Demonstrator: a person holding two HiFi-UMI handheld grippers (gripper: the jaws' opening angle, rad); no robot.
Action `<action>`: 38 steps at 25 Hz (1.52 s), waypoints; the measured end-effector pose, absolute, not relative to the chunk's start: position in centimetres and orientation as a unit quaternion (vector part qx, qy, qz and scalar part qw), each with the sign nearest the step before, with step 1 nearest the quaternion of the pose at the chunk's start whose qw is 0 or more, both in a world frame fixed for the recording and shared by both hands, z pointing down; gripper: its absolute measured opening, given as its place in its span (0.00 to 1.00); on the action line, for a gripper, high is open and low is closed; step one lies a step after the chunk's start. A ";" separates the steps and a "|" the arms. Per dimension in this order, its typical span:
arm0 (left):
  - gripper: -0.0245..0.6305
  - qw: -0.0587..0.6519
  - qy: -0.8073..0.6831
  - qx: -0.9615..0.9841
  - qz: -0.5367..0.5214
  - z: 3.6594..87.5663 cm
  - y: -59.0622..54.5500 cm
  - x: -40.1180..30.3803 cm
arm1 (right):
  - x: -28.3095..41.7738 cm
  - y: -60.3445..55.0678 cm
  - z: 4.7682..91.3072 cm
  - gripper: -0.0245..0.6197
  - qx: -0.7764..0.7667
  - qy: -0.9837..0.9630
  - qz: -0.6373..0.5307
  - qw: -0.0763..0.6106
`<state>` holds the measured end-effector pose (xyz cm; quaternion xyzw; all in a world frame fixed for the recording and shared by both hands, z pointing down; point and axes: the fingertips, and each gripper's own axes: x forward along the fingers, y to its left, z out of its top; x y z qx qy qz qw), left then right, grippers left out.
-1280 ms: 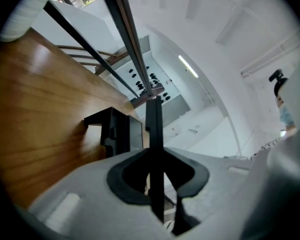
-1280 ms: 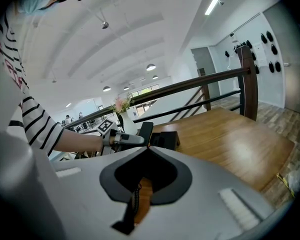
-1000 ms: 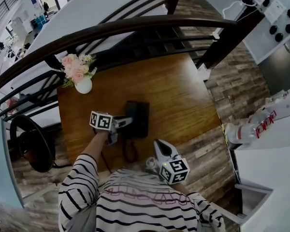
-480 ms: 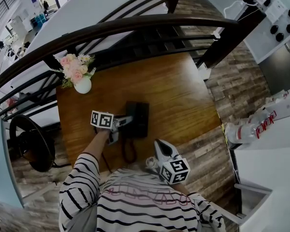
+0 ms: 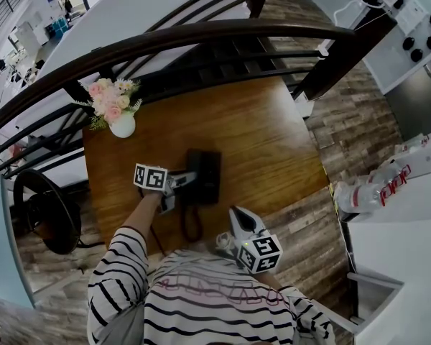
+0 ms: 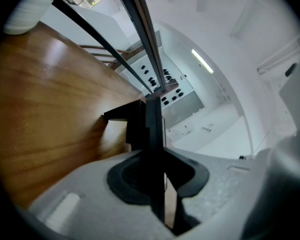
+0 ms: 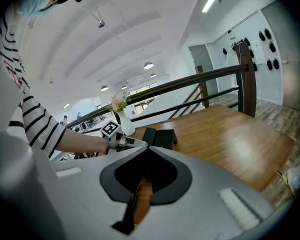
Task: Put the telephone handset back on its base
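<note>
Over table [image 5: 266, 131], left claw [image 5: 189, 180] clamps handset [image 6: 153, 129] at base [image 5: 210, 180]; right claw [image 5: 236, 215] closed, empty.

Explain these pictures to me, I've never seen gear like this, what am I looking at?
No robot: a person holds two hand-operated grippers; the marker cubes belong to them. The top-down picture comes from a camera on the person's head; the other two from cameras riding on each gripper, looking along its jaws. On the wooden table stand a vase of pink flowers and a black telephone base with a coiled cord. The left gripper is clamped on a thin black part, apparently the handset, right at the base; whether it is seated I cannot tell. The right gripper hangs near the table's front edge, jaws together, holding nothing.
</note>
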<state>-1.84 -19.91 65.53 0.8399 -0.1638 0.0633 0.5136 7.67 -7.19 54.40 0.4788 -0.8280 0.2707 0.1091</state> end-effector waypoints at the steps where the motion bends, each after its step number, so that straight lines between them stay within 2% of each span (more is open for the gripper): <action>1: 0.15 0.515 -0.166 0.838 0.062 65.7 -20.0 -1.9 | 7.7 -7.2 54.5 0.04 0.478 -0.828 0.271 0.109; 26: 0.15 0.524 -0.115 0.843 0.031 66.4 -20.0 -2.0 | 7.9 -7.0 55.2 0.04 0.478 -0.824 0.279 0.119; 38: 0.16 0.528 -0.150 0.835 0.029 66.3 -20.5 -2.0 | 7.4 -6.9 55.2 0.04 0.474 -0.826 0.282 0.119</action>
